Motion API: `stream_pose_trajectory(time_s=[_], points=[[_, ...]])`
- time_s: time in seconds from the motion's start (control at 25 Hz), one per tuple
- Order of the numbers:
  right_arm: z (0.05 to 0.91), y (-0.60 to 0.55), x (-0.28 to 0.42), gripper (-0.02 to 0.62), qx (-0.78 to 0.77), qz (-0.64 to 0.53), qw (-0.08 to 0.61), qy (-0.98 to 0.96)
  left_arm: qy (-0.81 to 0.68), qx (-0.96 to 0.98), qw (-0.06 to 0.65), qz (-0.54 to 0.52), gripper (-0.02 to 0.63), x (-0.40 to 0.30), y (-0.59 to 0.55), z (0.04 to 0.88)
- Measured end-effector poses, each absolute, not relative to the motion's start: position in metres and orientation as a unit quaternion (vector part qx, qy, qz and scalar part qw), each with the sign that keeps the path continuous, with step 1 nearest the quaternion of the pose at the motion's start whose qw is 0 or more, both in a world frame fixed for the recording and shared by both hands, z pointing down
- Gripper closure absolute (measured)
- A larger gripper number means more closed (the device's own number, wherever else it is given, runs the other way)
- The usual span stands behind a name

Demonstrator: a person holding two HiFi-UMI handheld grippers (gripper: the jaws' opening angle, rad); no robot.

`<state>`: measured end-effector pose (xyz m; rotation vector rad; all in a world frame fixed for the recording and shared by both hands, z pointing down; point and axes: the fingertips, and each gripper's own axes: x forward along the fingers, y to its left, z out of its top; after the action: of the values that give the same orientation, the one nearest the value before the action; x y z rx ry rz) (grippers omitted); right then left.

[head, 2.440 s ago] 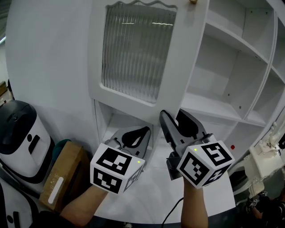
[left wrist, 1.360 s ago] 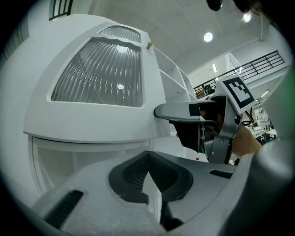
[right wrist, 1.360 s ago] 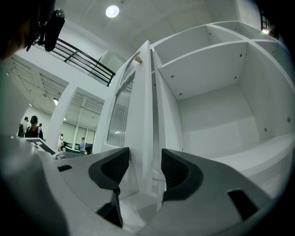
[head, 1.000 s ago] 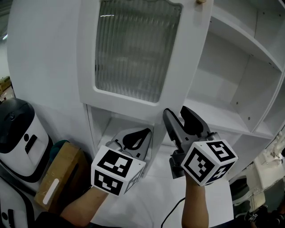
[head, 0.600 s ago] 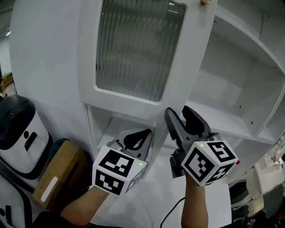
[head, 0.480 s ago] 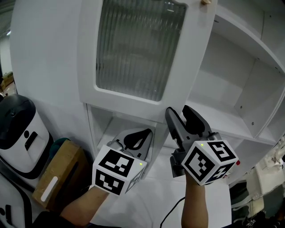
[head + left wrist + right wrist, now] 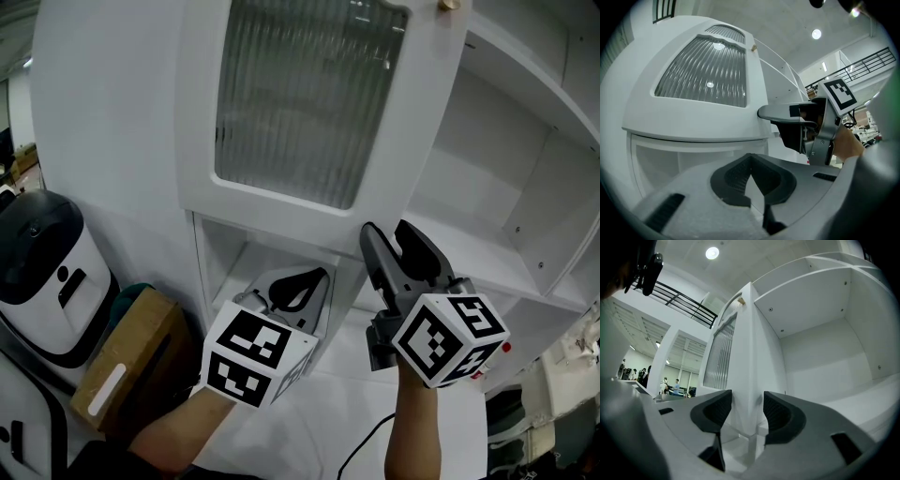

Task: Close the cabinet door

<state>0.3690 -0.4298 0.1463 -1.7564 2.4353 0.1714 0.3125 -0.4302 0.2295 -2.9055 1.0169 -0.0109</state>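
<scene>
White shelves (image 7: 480, 249) inside the cabinet (image 7: 112, 131)

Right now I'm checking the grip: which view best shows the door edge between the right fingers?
The right gripper view: the door edge stands straight between the fingers of the right gripper. The head view shows it from above, fingers partly covering it. The left gripper view shows the door's front and that gripper side-on.

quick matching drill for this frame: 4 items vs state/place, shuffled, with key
1. left gripper
2. right gripper
3. cabinet door
4. cardboard box

A. swung open, ribbed glass pane
B. lower left of the head view
C. jaws together, nothing between them
D. jaws apart, astride the door's edge

Pairs: 1-C, 2-D, 3-A, 4-B
</scene>
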Motion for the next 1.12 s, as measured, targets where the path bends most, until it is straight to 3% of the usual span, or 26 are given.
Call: stream_pose_trajectory(time_s=[0.28, 1.12], points=[[0.150, -0.425, 0.368, 0.380, -0.609, 0.071, 0.052, 0.789, 0.333, -0.942, 0.025, -0.003, 0.595, 0.303, -0.428, 0.229], [0.192, -0.371, 0.312, 0.514, -0.660, 0.065, 0.000, 0.748, 0.325, -0.946, 0.006, 0.000, 0.595, 0.242, -0.387, 0.235]])
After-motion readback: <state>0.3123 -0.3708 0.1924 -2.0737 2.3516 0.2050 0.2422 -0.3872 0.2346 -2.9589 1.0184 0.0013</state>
